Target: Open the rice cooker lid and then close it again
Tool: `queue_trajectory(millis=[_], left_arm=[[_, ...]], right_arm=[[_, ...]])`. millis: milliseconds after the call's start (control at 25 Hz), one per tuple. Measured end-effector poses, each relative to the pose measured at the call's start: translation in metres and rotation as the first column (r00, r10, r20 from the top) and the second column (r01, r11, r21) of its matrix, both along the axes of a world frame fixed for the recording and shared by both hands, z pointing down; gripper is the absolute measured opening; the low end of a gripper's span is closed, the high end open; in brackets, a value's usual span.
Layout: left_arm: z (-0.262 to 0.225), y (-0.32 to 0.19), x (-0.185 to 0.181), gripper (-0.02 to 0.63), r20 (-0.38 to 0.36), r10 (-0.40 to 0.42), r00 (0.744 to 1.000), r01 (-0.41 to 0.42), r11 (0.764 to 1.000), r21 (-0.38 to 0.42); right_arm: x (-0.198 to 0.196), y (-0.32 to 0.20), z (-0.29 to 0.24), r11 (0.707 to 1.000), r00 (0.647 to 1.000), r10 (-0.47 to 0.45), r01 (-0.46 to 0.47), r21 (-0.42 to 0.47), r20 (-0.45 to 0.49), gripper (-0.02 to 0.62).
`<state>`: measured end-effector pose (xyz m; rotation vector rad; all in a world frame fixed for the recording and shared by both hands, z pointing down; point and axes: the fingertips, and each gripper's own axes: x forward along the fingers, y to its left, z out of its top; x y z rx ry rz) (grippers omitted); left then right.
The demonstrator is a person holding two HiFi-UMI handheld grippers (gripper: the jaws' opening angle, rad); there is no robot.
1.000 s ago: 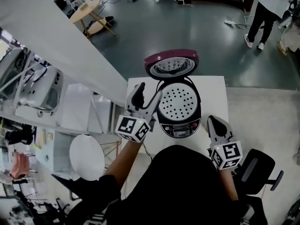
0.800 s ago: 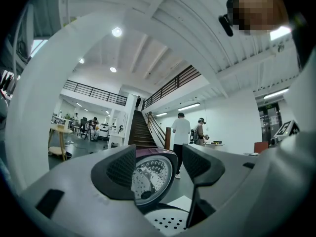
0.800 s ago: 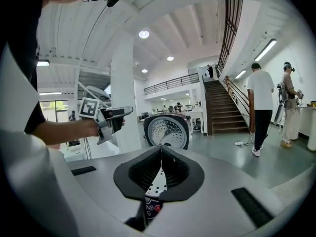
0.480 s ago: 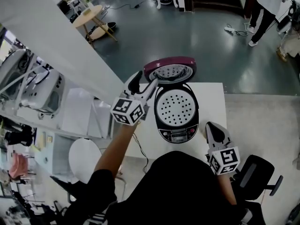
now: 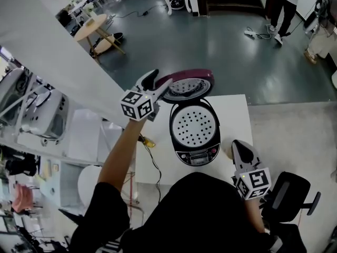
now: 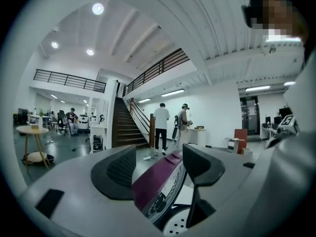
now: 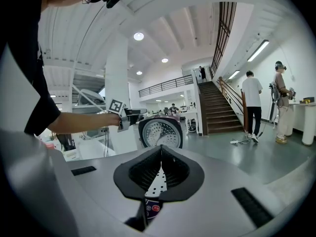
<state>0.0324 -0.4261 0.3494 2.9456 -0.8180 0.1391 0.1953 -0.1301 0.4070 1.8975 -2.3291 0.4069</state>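
The rice cooker stands open on the white table, its perforated inner plate showing. Its maroon lid stands raised at the back. My left gripper is open at the lid's left edge. In the left gripper view the maroon lid rim runs through the gap of the left gripper, and the pads do not press on it. My right gripper rests shut and empty at the table's front right, beside the cooker. In the right gripper view the right gripper points at the cooker's lid.
A black cable with a yellow plug lies on the table's left part. A black office chair stands at the right. A white beam runs along the left. A round wooden table and people stand farther off.
My left gripper has travelled from the cooker's front left up to the raised lid's left edge, still open. The right gripper has stayed where it was, shut.
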Motion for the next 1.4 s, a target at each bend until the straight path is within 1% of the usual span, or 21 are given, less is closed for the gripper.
queue_trajectory(millis=[80,240,440,640,840,1200,1320,1400], left_arm=[[0.002,-0.005,0.007,0.274,-0.015,0.026,1.000,-0.026,1.000,-0.016],[0.005,-0.020,0.009,0.274,0.025,0.037,0.999,-0.037,0.999,-0.016],[0.006,-0.033,0.004,0.273,0.042,0.055,0.998,-0.053,0.997,-0.057],[0.015,-0.034,0.009,0.273,0.064,0.121,0.991,-0.113,0.987,-0.118],[0.024,-0.029,0.020,0.273,0.100,0.202,0.974,-0.184,0.969,-0.163],[0.034,-0.027,0.024,0.273,0.150,0.252,0.956,-0.225,0.959,-0.173],[0.037,-0.021,0.025,0.272,0.185,0.271,0.945,-0.242,0.956,-0.166],[0.037,-0.019,0.026,0.272,0.195,0.277,0.941,-0.245,0.954,-0.175]], right_arm=[[-0.002,-0.003,-0.003,1.000,1.000,-0.001,0.001,0.009,0.011,0.002],[-0.007,-0.008,-0.006,1.000,1.000,-0.002,0.002,0.015,0.017,0.002],[-0.017,-0.012,-0.001,1.000,1.000,-0.019,0.019,0.000,0.021,0.002],[-0.021,-0.015,-0.005,1.000,0.999,-0.029,0.029,0.003,0.031,0.002],[-0.019,-0.018,-0.008,1.000,0.999,-0.026,0.026,0.004,0.026,0.002],[-0.019,-0.011,0.004,0.999,0.998,-0.019,0.021,-0.025,0.058,0.002],[-0.016,-0.010,0.005,0.999,0.998,-0.015,0.017,-0.027,0.061,0.002],[-0.013,-0.009,0.006,1.000,0.998,-0.010,0.012,-0.027,0.069,0.002]])
